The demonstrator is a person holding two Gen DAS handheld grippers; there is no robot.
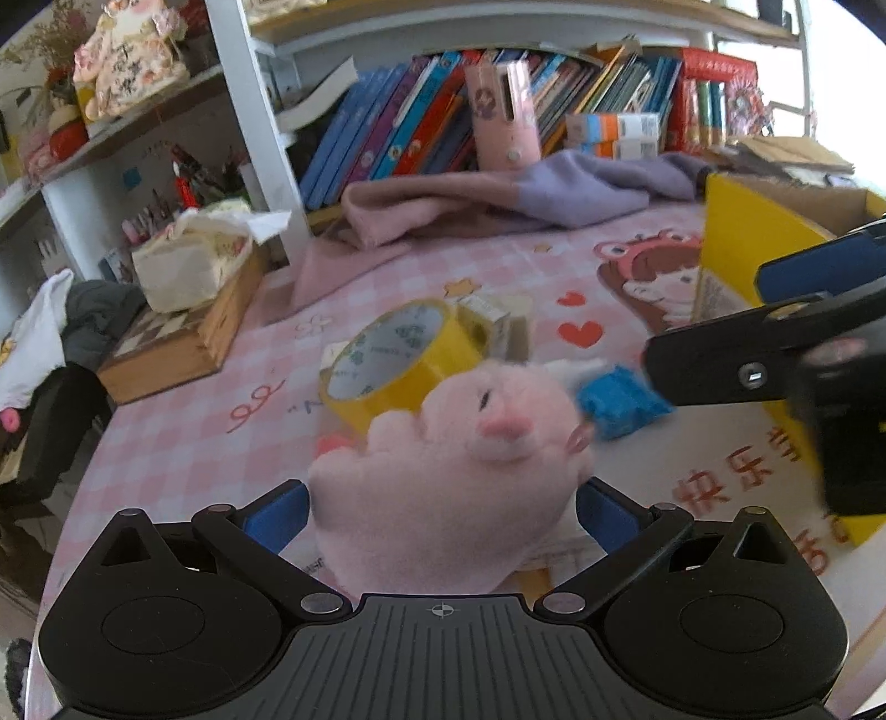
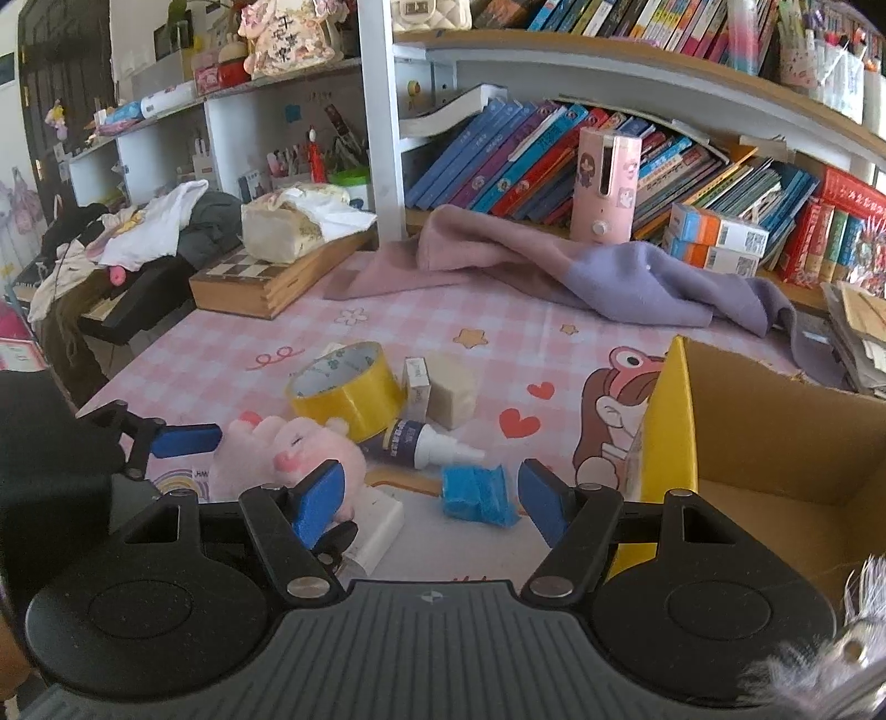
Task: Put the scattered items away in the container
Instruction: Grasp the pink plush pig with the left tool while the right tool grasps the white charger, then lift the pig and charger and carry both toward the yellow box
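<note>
A: Pink plush pig toy (image 1: 465, 471) sits clamped between the left gripper (image 1: 443, 512) jaws, just above the tabletop (image 1: 183, 437).

B: Right gripper (image 2: 432, 501) jaws spread wide, holding nothing, with the blue crumpled wrapper (image 2: 479, 493) just ahead.

A: Yellow-sided cardboard box (image 2: 775, 443) stands open at right.

B: Only the right view shows the white-nozzled bottle (image 2: 426, 446) beside the yellow tape roll (image 2: 346, 387).

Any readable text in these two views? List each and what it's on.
"快乐": red print on table mat; rest cut off.
"平安喜乐": shelf ornament, probably; small.
Too small or blurred: tape roll core, bottle label, book spines.
No text: pink plush toy.
</note>
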